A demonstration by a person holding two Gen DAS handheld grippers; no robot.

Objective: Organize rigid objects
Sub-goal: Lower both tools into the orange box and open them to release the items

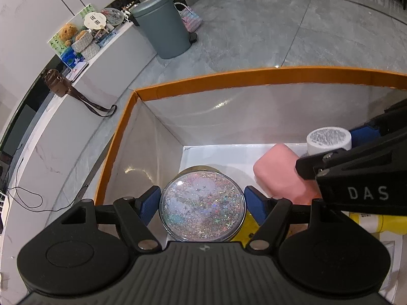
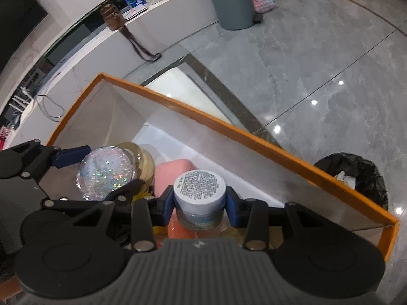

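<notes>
My left gripper [image 1: 202, 204] is shut on a glitter-filled snow globe [image 1: 202, 206] with a gold base, held inside an orange-rimmed box [image 1: 254, 76]. The same globe [image 2: 108, 175] appears at the left of the right wrist view. My right gripper [image 2: 199, 203] is shut on a small white-capped cream jar [image 2: 199, 190], held upside down so its printed bottom faces me. That jar [image 1: 328, 139] also sits at the right of the left wrist view. A pink soap-like block [image 1: 279, 175] lies on the box's white floor between the two grippers.
Yellow packages [image 1: 376, 222] lie in the box near the right gripper. Outside stand a grey pedal bin [image 1: 162, 28], a black-lined waste bin [image 2: 356, 175] and a white counter [image 1: 76, 94] with a brown bag [image 1: 54, 82] and small items.
</notes>
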